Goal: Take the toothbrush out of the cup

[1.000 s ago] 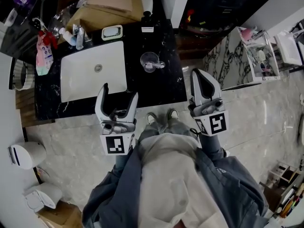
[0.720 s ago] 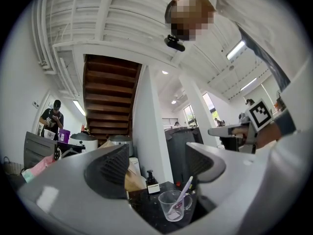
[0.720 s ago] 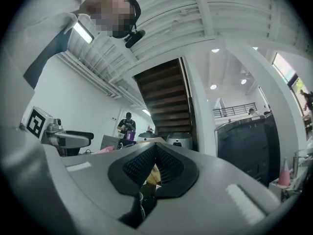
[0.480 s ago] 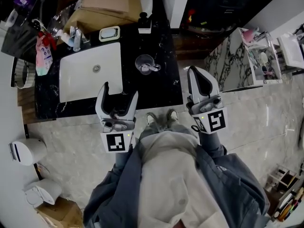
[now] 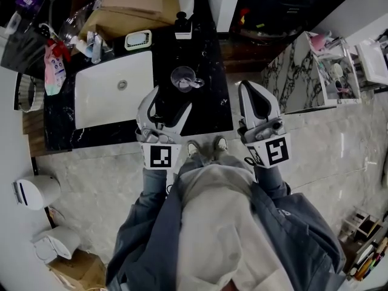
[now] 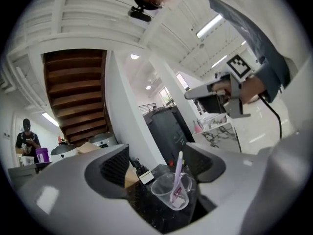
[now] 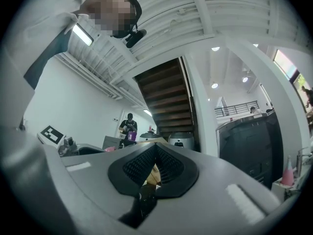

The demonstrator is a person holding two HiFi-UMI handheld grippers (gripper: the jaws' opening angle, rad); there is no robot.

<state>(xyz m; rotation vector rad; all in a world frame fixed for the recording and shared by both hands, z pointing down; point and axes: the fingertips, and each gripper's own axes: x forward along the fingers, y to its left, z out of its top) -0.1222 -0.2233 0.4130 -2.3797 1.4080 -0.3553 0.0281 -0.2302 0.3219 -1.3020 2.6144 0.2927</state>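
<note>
A clear plastic cup [image 5: 183, 77] stands on the black marble counter [image 5: 212, 105], to the right of the sink. A pale lilac toothbrush [image 6: 177, 173] leans inside the cup [image 6: 171, 194], its handle sticking up past the rim. My left gripper [image 5: 171, 100] is open and hovers just short of the cup, its two jaws pointing at it. In the left gripper view the cup sits low between the jaws [image 6: 159, 166], untouched. My right gripper [image 5: 251, 94] is shut on nothing, held off the counter's right edge; its pads meet in the right gripper view [image 7: 155, 166].
A white sink basin [image 5: 112, 93] fills the counter's left half. Behind it are a soap dish [image 5: 138, 39], a pump bottle [image 5: 182, 26] and a cardboard box [image 5: 133, 5]. A marble-topped stand [image 5: 303, 71] is at right. White bins [image 5: 36, 190] stand on the floor at left.
My left gripper has swung right and forward, from in front of the sink to just before the cup. The right gripper has barely moved and stays shut.
</note>
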